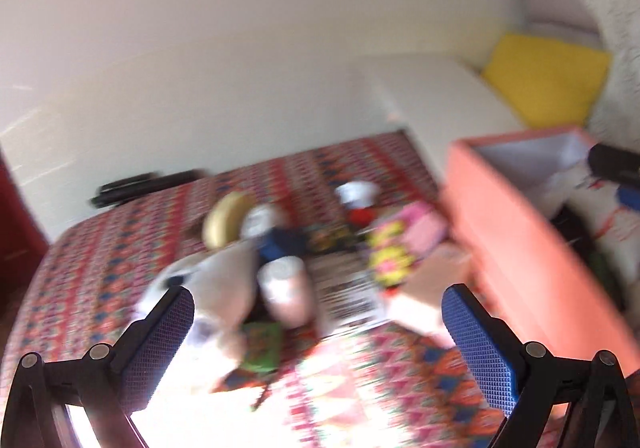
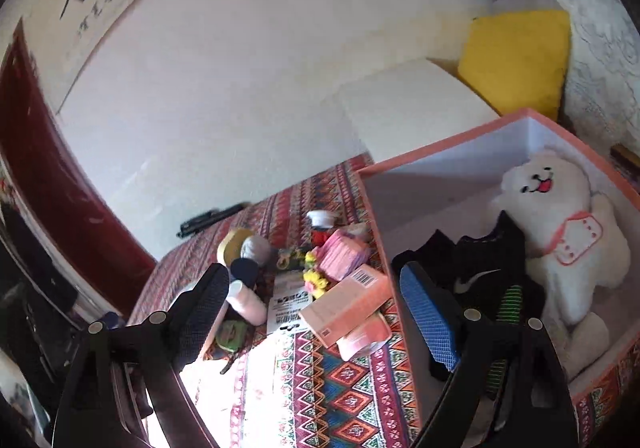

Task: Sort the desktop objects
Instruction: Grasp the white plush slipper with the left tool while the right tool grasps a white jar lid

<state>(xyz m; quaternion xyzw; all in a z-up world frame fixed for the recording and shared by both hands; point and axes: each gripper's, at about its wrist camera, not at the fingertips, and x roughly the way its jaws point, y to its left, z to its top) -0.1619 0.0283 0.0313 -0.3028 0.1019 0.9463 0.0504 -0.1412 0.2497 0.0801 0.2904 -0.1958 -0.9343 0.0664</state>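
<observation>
Clutter [image 2: 304, 280] heaped mid-table on patterned cloth [image 2: 352, 388]: tape roll [image 2: 234, 244], pale cylinder [image 2: 248, 302], pink carton [image 2: 348, 300], pink pack [image 2: 344, 252], yellow flowers [image 2: 314, 282], printed sheet [image 2: 288, 308], small green item [image 2: 232, 332], white-capped jar [image 2: 322, 219]. Box [image 2: 440, 151] just right of heap; inside: plush dog [image 2: 560, 232], black cloth with white swoosh [image 2: 480, 272]. Judged partly sorted: two items boxed, most of heap left on table. Left gripper [image 1: 316, 332] above near edge of heap, fingers spread wide, nothing between; view blurred. Right gripper [image 2: 316, 312] at box's near corner, fingers apart, empty.
</observation>
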